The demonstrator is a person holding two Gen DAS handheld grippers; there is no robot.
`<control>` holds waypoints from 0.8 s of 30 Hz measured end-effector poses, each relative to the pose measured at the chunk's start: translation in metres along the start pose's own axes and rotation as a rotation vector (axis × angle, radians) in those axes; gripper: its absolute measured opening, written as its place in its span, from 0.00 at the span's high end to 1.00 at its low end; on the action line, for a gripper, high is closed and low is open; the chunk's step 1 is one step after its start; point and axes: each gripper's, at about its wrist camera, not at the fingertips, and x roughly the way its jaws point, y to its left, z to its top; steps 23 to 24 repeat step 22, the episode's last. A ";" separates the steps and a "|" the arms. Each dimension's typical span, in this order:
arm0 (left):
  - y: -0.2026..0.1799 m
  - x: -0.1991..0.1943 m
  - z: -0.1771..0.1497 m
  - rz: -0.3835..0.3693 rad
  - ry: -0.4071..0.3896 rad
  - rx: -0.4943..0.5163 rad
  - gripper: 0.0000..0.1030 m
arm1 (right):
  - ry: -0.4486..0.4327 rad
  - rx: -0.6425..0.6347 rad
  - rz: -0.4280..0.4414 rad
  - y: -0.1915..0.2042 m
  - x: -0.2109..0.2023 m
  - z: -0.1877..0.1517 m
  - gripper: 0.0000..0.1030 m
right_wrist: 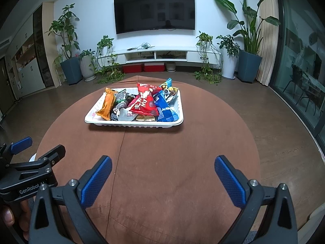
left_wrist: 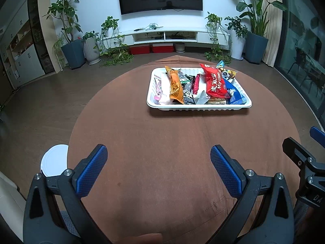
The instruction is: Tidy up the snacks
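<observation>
Both grippers hang over the near edge of the round brown table (left_wrist: pixel 162 142), well back from the snacks. The left gripper (left_wrist: pixel 158 162) has its jaws spread wide with nothing between them, and the right gripper (right_wrist: pixel 162 172) is likewise spread wide and empty.

All the snacks that show sit in the white tray (left_wrist: pixel 199 106) on the far half of the table. An orange packet (left_wrist: pixel 176 85) lies toward the tray's left side, a red packet (left_wrist: pixel 215 81) rests on top near the middle, and a blue packet (left_wrist: pixel 234 93) lies at the right. Darker and paler wrappers are wedged between and under them, too jumbled to name.

No loose packet shows on the cloth, so the gathering looks done or nearly so. What seems left, if anything, is tidying the pile, since the packets lean over one another at odd angles. A white round thing (left_wrist: pixel 54 160) sits off the table's near left edge; what it is cannot be told.
</observation>
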 end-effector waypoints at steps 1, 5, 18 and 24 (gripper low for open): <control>0.000 0.000 0.000 0.001 0.000 0.000 0.00 | 0.000 0.000 0.000 0.000 0.000 0.000 0.00; 0.000 0.000 0.000 -0.001 0.004 0.000 0.00 | 0.001 0.000 0.000 -0.001 0.000 -0.002 0.00; 0.001 0.001 -0.004 -0.045 0.004 -0.011 0.00 | 0.005 0.004 0.000 -0.002 0.000 -0.004 0.00; 0.004 0.004 -0.004 -0.063 0.001 -0.022 0.00 | 0.009 0.008 0.004 -0.004 0.001 -0.009 0.00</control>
